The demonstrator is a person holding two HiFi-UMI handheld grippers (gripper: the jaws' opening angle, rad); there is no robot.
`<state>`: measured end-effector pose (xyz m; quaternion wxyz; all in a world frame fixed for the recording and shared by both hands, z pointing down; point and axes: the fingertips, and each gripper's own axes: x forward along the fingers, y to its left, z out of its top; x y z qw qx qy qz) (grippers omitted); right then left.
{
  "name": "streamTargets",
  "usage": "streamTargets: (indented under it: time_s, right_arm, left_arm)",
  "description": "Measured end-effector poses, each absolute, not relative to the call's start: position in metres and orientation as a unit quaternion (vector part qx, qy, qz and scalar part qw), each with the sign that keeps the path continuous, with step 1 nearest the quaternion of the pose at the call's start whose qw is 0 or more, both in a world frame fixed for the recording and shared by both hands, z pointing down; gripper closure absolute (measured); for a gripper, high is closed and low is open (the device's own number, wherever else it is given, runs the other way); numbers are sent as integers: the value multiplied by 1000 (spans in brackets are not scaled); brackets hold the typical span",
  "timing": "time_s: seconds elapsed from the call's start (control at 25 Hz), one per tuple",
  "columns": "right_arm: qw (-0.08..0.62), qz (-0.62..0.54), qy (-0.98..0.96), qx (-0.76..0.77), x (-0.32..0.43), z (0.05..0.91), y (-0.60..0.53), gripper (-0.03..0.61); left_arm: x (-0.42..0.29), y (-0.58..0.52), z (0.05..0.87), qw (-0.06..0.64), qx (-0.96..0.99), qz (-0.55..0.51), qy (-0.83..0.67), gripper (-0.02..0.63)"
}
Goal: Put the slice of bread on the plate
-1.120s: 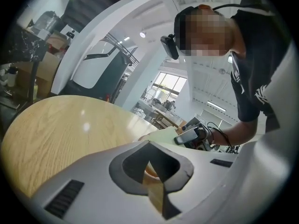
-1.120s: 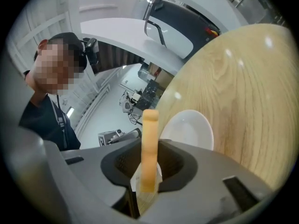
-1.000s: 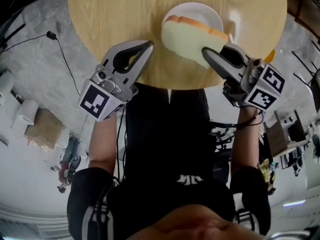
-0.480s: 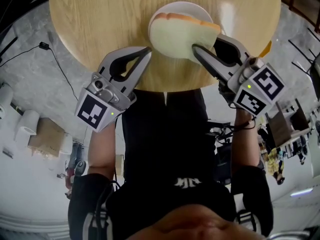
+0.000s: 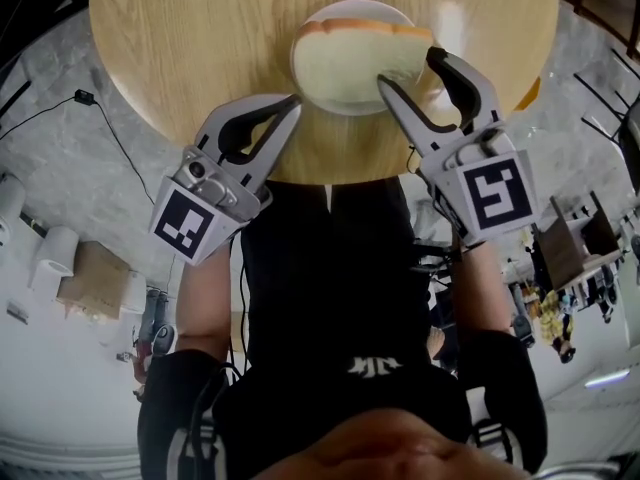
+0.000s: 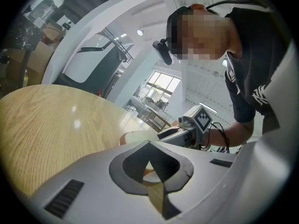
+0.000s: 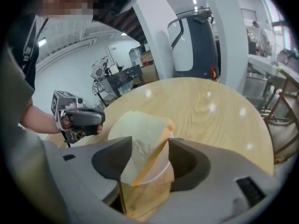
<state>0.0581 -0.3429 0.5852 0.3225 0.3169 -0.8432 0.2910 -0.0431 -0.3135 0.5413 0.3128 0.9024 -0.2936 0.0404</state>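
Slice of bread (image 5: 345, 63) — lying tilted on the white plate (image 5: 385, 10), its near edge between the jaws of the right tongs (image 5: 410, 70), which have just been opening and stand apart without pressing it. Left tongs (image 5: 288, 105) — jaws together, empty, beside the plate on the round wooden bench (image 5: 200, 48).

The slice of bread (image 5: 345, 63) rests on the plate (image 5: 392, 11) near the desk's (image 5: 200, 48) front edge, left tongs (image 5: 292, 101) just left of it, right tongs (image 5: 408, 66) straddling its right corner.
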Motion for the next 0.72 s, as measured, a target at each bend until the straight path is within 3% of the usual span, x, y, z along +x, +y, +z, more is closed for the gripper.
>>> streamTargets:
  time_s: [0.16, 0.32, 0.52, 0.6, 0.72]
  right_arm:
    - [352, 236, -840, 338, 61, 586, -351, 290]
    - [349, 228, -838, 351, 63, 586, -354, 290]
    - [242, 231, -883, 328, 50, 561, -345, 311]
    - [198, 238, -898, 313, 42, 549, -335, 345]
    - [188, 205, -907, 315, 39, 537, -338, 518]
  left_arm:
    - [-43, -315, 541, 313, 903, 39, -291, 601]
    - [-42, -313, 543, 311, 906, 42, -284, 601]
    - [-48, -308, 543, 321, 902, 29, -287, 601]
    - [-61, -308, 543, 330, 895, 23, -299, 601]
    - [-77, -321, 546, 332, 894, 21, -301, 601]
